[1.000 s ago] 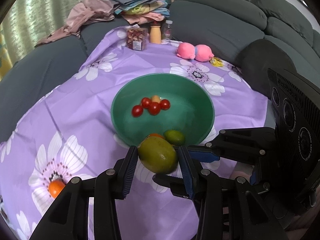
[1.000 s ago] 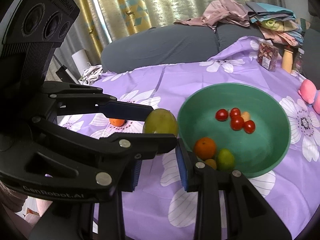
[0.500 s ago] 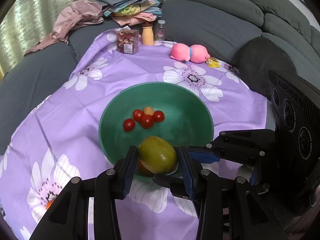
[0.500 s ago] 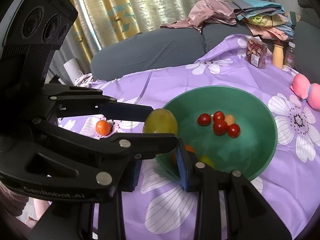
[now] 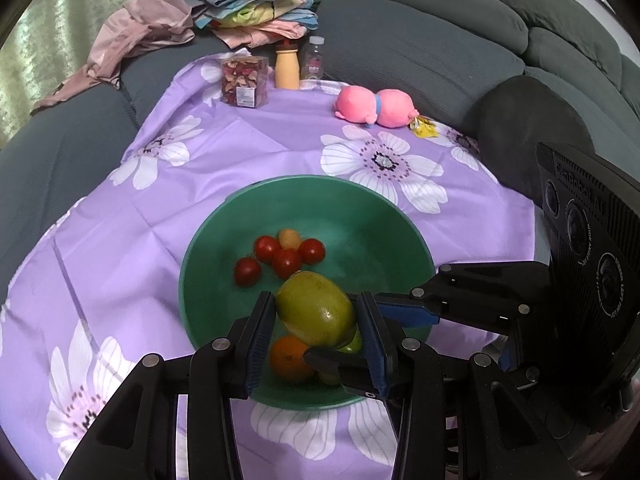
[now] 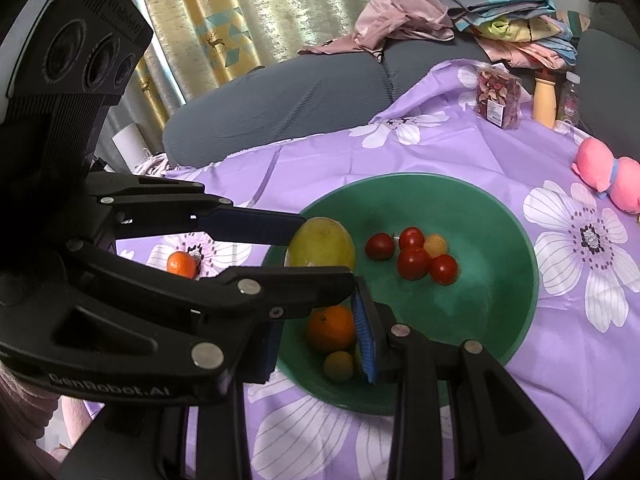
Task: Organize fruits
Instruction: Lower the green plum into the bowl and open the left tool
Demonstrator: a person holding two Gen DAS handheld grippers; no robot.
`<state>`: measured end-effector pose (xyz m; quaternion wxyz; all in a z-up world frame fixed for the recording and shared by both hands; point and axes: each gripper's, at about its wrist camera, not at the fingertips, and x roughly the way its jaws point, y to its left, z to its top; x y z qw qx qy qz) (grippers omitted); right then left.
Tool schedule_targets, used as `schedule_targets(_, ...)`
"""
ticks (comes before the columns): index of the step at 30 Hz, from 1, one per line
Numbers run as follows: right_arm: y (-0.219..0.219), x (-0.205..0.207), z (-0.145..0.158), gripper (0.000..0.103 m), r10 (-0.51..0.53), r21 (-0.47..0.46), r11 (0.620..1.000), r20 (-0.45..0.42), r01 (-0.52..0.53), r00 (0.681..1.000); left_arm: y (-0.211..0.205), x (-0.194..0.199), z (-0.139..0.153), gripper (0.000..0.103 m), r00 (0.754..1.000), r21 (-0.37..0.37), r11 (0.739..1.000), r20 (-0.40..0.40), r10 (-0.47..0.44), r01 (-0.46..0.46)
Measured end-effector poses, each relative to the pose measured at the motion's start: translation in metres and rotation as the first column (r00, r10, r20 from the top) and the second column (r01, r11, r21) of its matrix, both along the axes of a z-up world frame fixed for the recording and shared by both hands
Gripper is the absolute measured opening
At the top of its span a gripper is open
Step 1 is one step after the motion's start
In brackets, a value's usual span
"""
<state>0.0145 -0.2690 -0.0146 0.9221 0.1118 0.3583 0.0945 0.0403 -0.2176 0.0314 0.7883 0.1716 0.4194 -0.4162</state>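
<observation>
Grey sofa cushions point(image 5: 420, 48) ring a table under a purple flowered cloth point(image 5: 248, 152), and we take the left wrist view first. Our left tongs point(image 5: 316, 320) clamp a yellow-green mango point(image 5: 316, 314) between both blue pads, above the near half of a green bowl point(image 5: 384, 216). Under the mango, inside the bowl, lie an orange point(image 5: 288, 356) and a partly hidden green fruit point(image 5: 352, 344); beyond the tips sit four red cherry tomatoes point(image 5: 286, 262) and one yellow one point(image 5: 290, 239). Past the bowl we see a pink plush toy point(image 5: 376, 107), a yellow wrapper point(image 5: 424, 127), a clear box of dried petals point(image 5: 244, 82) whose label is too small to read, a tan bottle point(image 5: 287, 65), a small clear bottle point(image 5: 314, 58), and folded clothes point(image 5: 248, 4) on the sofa. At the right of the left tongs stands the other tool's housing, marked "GenRobot.AI", with one blue pad point(image 5: 408, 314) reaching toward the mango.

From the right wrist view, our right tongs point(image 6: 320, 336) stand narrow and grip nothing; the orange point(image 6: 332, 328) and a small yellowish fruit point(image 6: 339, 366) merely show through the gap, in the bowl point(image 6: 520, 240) below. The left tool crosses in front, bearing the same lettering and screening the mango's point(image 6: 322, 242) lower part. Only this view shows a second orange point(image 6: 182, 263) on the cloth point(image 6: 460, 152) left of the tongs, well outside the bowl, and patterned curtains point(image 6: 240, 20) behind the sofa.
</observation>
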Motion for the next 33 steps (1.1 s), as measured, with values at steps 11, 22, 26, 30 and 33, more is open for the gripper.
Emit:
schedule_targets(11, -0.009, 0.009, -0.01, 0.033, -0.013, 0.004, 1.0, -0.037, 0.013, 0.999, -0.007, 0.011, -0.013, 0.042, 0.999, -0.009, 1.0, -0.039, -0.005, 0.005)
schedule_targets(22, -0.011, 0.014, -0.016, 0.033, -0.017, -0.009, 1.0, -0.068, 0.016, 0.998, -0.007, 0.016, -0.022, 0.042, 0.998, -0.018, 1.0, -0.068, -0.005, 0.004)
schedule_targets(26, -0.011, 0.015, -0.018, 0.033, -0.016, -0.012, 1.0, -0.078, 0.015, 0.997, -0.008, 0.017, -0.025, 0.042, 0.997, -0.018, 1.0, -0.077, -0.004, 0.002)
schedule_targets(30, -0.01, 0.016, -0.019, 0.033, -0.018, -0.023, 1.0, -0.088, 0.016, 0.996, -0.008, 0.018, -0.027, 0.042, 0.996, -0.018, 1.0, -0.084, -0.004, 0.002)
schedule_targets(33, -0.009, 0.016, -0.02, 0.033, -0.017, -0.027, 1.0, -0.096, 0.015, 0.995, -0.008, 0.019, -0.029, 0.042, 0.996, -0.019, 1.0, -0.091, -0.002, 0.0)
